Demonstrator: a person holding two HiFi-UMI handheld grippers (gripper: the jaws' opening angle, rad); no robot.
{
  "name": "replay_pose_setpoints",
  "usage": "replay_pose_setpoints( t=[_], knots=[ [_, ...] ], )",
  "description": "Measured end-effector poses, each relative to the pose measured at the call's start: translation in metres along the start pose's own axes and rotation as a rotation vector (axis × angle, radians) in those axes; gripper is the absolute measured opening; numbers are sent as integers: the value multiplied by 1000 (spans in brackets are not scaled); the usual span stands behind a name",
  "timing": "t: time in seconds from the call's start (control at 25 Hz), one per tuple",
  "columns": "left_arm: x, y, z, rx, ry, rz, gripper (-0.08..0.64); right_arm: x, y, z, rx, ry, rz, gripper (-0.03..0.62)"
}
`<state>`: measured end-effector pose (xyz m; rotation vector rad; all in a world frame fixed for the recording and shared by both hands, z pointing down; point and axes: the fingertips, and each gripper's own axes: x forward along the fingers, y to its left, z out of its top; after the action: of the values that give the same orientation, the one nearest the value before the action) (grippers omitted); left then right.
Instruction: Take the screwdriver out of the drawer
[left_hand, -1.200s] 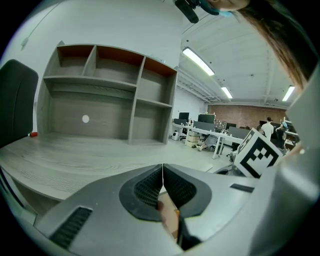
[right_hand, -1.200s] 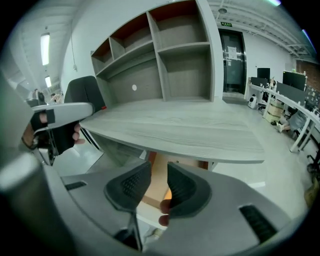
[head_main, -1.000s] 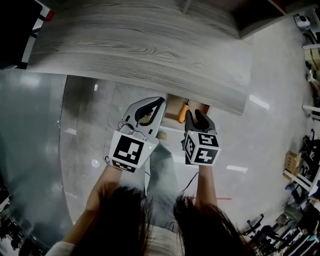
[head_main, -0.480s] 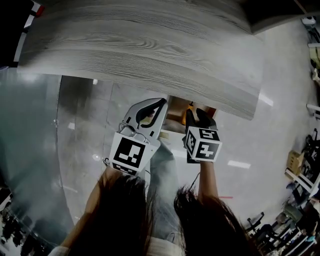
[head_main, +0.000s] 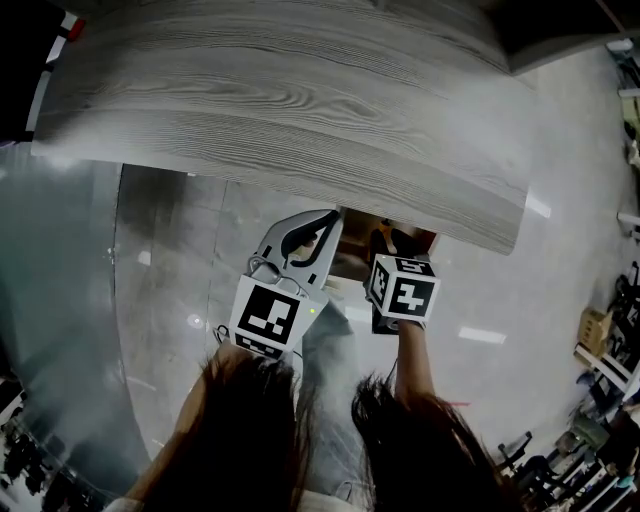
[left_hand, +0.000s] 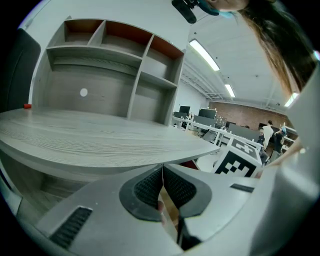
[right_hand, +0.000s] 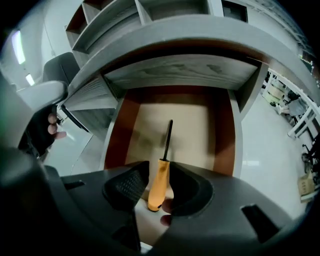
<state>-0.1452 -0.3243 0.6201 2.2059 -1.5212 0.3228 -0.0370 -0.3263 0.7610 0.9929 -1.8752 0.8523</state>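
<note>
Right gripper view: screwdriver (right_hand: 161, 180) lies mid-floor of the drawer (right_hand: 222, 135), its handle loose between the right gripper (right_hand: 159, 186) jaws, wide and just opening. Left gripper (left_hand: 163, 187) is closed. Overhanging tabletop (head_main: 300, 100) hides most of the drawer from the head view.

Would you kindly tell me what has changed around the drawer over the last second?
The right tongs have dipped further into the drawer, and their jaws have just been opening. They now straddle the screwdriver handle without pressing on it. Nothing was taken hold of or let go. The left tongs stay shut, and the screwdriver still lies flat in the open drawer.
</note>
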Motion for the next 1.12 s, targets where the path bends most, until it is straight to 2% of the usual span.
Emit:
replay_pose_setpoints(
  t=[0.44,0.64,1.12],
  knots=[
    [9,1,-18,-20,24,-14,17,25,-2,-11,4,83,-52,126],
    [12,4,-22,-25,34,-8,17,25,-5,-10,9,74,-82,109],
    [11,-1,-30,-18,55,-4,17,11,2,-9,24,80,-30,91]
  ],
)
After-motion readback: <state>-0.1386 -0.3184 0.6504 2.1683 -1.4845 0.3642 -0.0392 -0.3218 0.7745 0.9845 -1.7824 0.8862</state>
